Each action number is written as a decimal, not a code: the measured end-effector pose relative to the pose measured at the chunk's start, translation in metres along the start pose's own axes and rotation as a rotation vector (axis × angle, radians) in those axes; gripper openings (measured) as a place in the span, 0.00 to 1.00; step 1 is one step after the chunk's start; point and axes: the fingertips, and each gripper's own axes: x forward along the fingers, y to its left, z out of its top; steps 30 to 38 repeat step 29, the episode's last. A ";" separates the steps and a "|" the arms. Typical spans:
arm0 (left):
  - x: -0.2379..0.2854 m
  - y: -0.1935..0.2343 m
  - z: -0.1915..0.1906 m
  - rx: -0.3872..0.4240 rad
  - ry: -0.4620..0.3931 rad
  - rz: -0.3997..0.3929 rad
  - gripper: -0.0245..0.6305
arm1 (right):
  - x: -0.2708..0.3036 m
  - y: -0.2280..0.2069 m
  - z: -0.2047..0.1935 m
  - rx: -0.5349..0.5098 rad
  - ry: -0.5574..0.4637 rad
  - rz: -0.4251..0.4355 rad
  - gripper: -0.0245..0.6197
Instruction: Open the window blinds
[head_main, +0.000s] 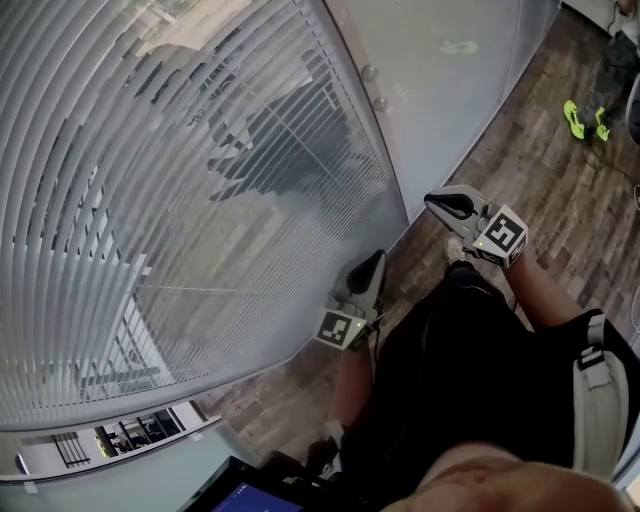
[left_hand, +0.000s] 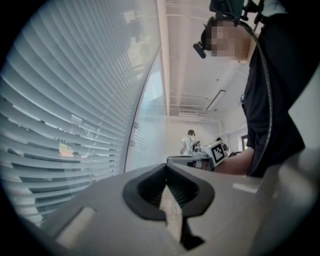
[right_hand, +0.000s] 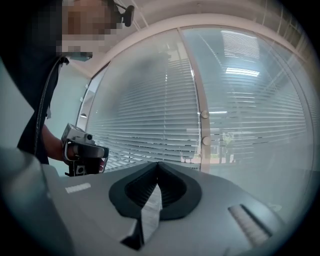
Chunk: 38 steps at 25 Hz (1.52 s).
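The slatted window blinds (head_main: 180, 200) hang fully let down over the big pane. Their slats are tilted enough that buildings show through the gaps. They also fill the left of the left gripper view (left_hand: 65, 115) and the middle of the right gripper view (right_hand: 150, 115). Two round knobs (head_main: 375, 88) sit on the post beside the blinds, seen again as knobs (right_hand: 204, 127). My left gripper (head_main: 378, 256) is shut and empty, short of the blinds' lower right corner. My right gripper (head_main: 432, 200) is also shut on nothing and points toward the post. Jaws meet at the left gripper (left_hand: 167, 167) and the right gripper (right_hand: 158, 164).
A frosted glass panel (head_main: 450, 60) continues right of the post. The wooden floor (head_main: 540, 190) runs below, with yellow-green shoes (head_main: 585, 120) at the far right. A dark screen (head_main: 250, 495) is at the bottom edge. A person (left_hand: 190, 141) stands far back in the room.
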 end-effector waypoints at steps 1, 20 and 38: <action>0.000 0.000 0.000 0.000 0.000 0.000 0.04 | 0.002 0.001 0.000 -0.002 0.001 0.005 0.05; 0.002 -0.004 -0.003 -0.006 0.008 0.000 0.04 | 0.008 0.008 -0.007 -0.025 0.032 0.030 0.05; 0.005 -0.007 -0.004 -0.007 0.009 -0.001 0.04 | 0.005 0.012 -0.006 -0.015 0.032 0.040 0.05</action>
